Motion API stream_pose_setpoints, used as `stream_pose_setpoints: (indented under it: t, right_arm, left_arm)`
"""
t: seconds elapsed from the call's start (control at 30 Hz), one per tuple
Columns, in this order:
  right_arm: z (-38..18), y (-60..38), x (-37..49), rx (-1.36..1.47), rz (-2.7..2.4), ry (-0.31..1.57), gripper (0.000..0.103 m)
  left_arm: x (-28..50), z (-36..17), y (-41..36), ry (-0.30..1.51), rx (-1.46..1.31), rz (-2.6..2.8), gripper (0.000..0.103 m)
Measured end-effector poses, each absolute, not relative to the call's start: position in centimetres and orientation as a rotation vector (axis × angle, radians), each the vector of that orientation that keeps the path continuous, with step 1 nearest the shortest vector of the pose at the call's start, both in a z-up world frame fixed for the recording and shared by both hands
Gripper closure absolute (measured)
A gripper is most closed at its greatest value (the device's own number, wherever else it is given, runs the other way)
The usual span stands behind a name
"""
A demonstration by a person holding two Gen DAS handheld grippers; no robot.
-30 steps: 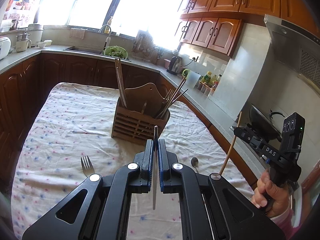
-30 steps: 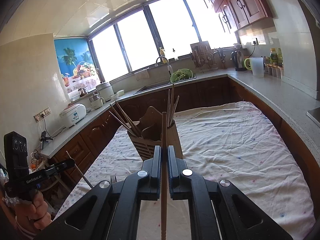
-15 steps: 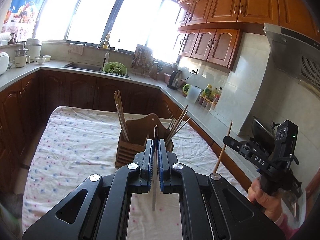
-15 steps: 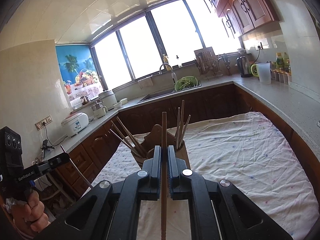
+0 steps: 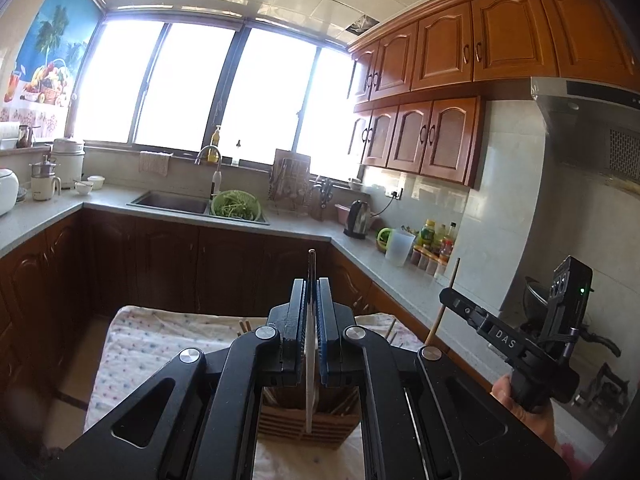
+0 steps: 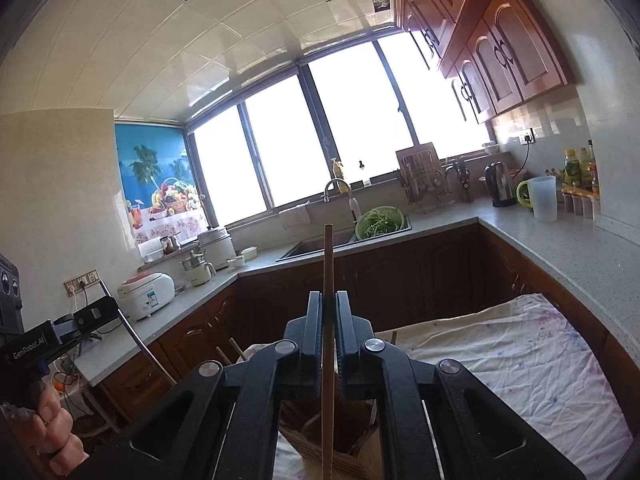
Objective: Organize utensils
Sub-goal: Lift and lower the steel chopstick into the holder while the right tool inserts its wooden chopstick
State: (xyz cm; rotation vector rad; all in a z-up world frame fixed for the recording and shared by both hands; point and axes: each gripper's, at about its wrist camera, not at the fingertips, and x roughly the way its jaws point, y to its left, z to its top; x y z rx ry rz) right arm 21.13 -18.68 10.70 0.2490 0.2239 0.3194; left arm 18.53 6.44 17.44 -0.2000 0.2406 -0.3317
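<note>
My left gripper [image 5: 311,286] is shut on a thin metal utensil handle [image 5: 309,360] that hangs upright over the slatted wooden utensil holder [image 5: 304,424] on the table. My right gripper [image 6: 329,300] is shut on a wooden chopstick [image 6: 328,320], upright above the same holder [image 6: 340,456]. The right gripper also shows in the left wrist view [image 5: 448,294] with its chopstick [image 5: 444,304], and the left gripper shows in the right wrist view [image 6: 108,304]. Several chopsticks stand in the holder.
The holder stands on a table with a dotted white cloth [image 6: 520,360]. A grey counter [image 5: 120,208] runs around the table with a sink [image 5: 172,202], a green colander [image 5: 236,208], a kettle [image 5: 356,220] and a stove at the right.
Both grippers have risen and come closer over the holder, so it has dropped to the bottom of both views. The fork and spoon on the cloth are out of sight.
</note>
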Motion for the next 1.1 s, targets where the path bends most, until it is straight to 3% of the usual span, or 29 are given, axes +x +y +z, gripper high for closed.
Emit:
stream_pose_setpoints:
  t: [0.23,0.47,0.77,1.1]
  right_arm:
    - [10.8,-17.3,24.6,0.215,0.303,0.163,0.097]
    - [7.0,-16.0,26.7,0.177,0.275,0.196,0.097]
    - [2.4,-16.7,26.4,0.213,0.250,0.265,0.097]
    - [2.4,-18.0,24.6,0.216,0.226,0.261,0.097]
  left_arm:
    - [22.7,16.8,5.5,0.223,-0.177,-0.295,0.099]
    - [25.5,12.3,4.9,0.293,-0.195,-0.259,0.099]
    - [25.8,6.7,3.8,0.379,-0.193,-0.247,0.099]
    - [25.7,5.2,4.5,0.409,-0.212,-0.251,0.099]
